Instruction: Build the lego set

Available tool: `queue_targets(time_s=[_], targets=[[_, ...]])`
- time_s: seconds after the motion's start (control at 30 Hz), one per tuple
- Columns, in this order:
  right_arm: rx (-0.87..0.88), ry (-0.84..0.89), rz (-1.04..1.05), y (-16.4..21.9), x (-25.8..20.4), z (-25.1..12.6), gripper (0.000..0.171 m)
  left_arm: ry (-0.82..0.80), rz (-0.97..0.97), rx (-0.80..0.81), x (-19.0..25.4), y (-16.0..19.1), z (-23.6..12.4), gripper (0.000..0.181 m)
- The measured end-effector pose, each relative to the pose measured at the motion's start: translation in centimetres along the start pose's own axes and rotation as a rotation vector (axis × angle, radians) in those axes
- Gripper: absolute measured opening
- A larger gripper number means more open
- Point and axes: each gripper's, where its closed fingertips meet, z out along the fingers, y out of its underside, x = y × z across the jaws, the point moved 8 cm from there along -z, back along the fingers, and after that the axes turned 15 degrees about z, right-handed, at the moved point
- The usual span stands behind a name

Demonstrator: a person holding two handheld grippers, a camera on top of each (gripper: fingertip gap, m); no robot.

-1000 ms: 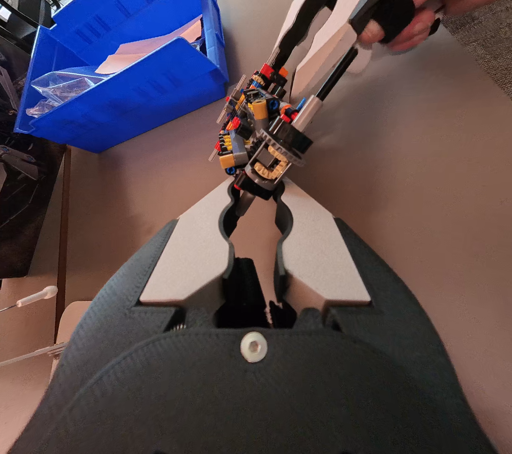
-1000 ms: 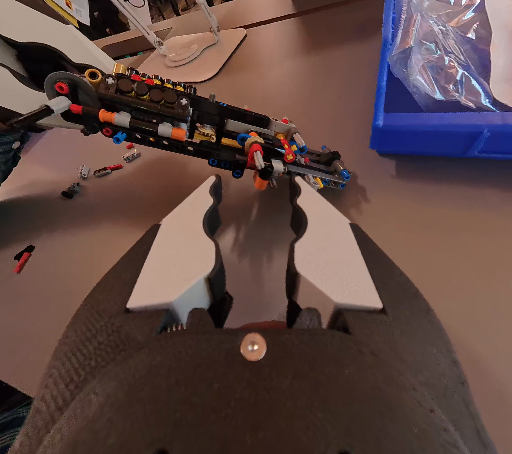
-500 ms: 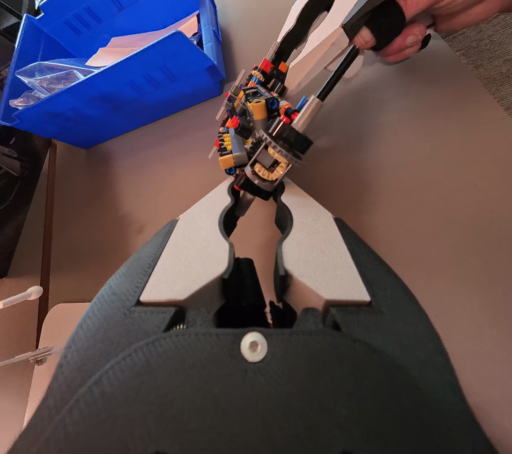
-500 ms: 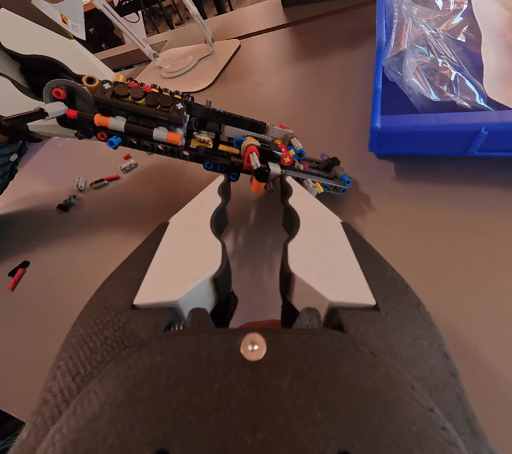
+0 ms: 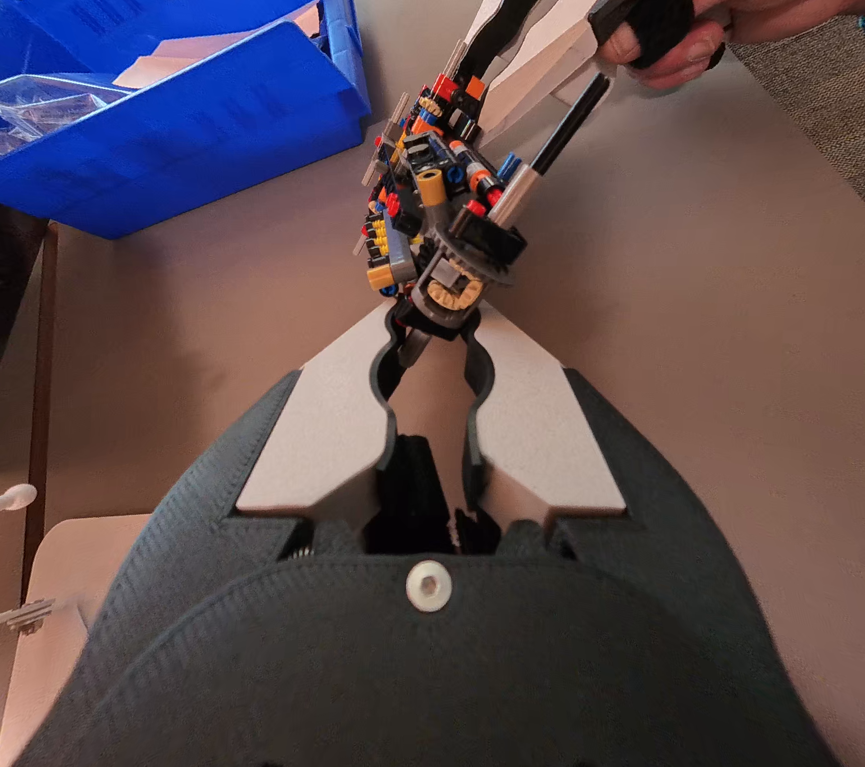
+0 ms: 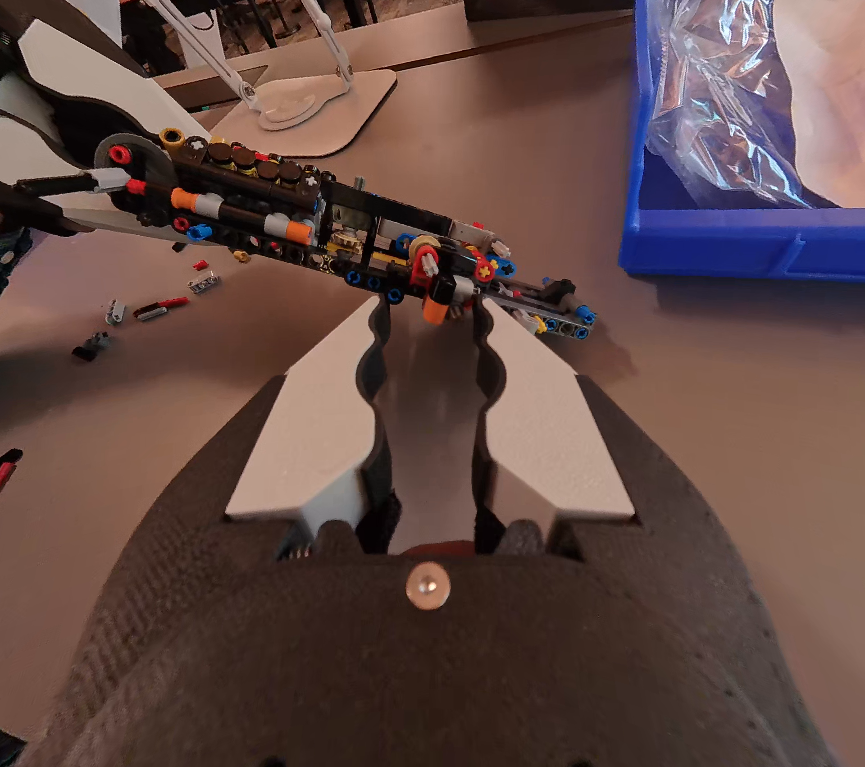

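A long black lego assembly (image 6: 327, 225) with orange, red, blue and yellow pins hangs tilted above the table. My left gripper (image 5: 433, 318) is shut on its end with the grey gear ring and tan gears; it also shows in the right wrist view (image 6: 121, 182). My right gripper (image 6: 430, 304) is closed on the lower end of the assembly, its fingertips on either side of an orange pin and a black block. In the left wrist view the right gripper (image 5: 472, 89) comes in from the top right, held by a hand. A black axle with a grey sleeve (image 5: 552, 145) sticks out of the gear end.
A blue bin (image 5: 187, 136) with a crumpled clear plastic bag (image 6: 725, 65) stands close by; it also shows in the right wrist view (image 6: 730, 243). Several small loose lego pieces (image 6: 154, 309) lie on the table. A white stand base (image 6: 304, 112) sits behind. Carpet (image 5: 819, 89) shows past the table edge.
My right gripper's fingers have narrowed and moved in around the lower end of the assembly. My left gripper has kept its hold, and the assembly has barely shifted.
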Motion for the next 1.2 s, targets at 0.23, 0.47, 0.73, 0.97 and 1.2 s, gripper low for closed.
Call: queue_targets(time_s=[0.23,0.47,0.73,0.97,1.2], targets=[[0.002,0.02,-0.031,0.1,-0.1,0.0,0.033,0.009,0.024,-0.013,0.2,0.3,0.2,0.021],[-0.002,0.032,-0.07,0.0,-0.4,0.0,0.033,0.032,0.028,-0.035,0.4,1.1,0.5,0.021],[-0.003,0.067,-0.138,0.1,-0.7,0.4,0.031,0.058,0.02,-0.052,0.4,2.6,1.3,0.021],[0.023,0.073,-0.173,0.0,-1.1,0.8,0.03,0.076,0.006,-0.033,0.3,3.6,1.4,0.021],[0.065,0.08,-0.213,-0.2,-1.4,1.0,0.033,0.089,-0.003,-0.018,0.3,4.1,1.6,0.021]])
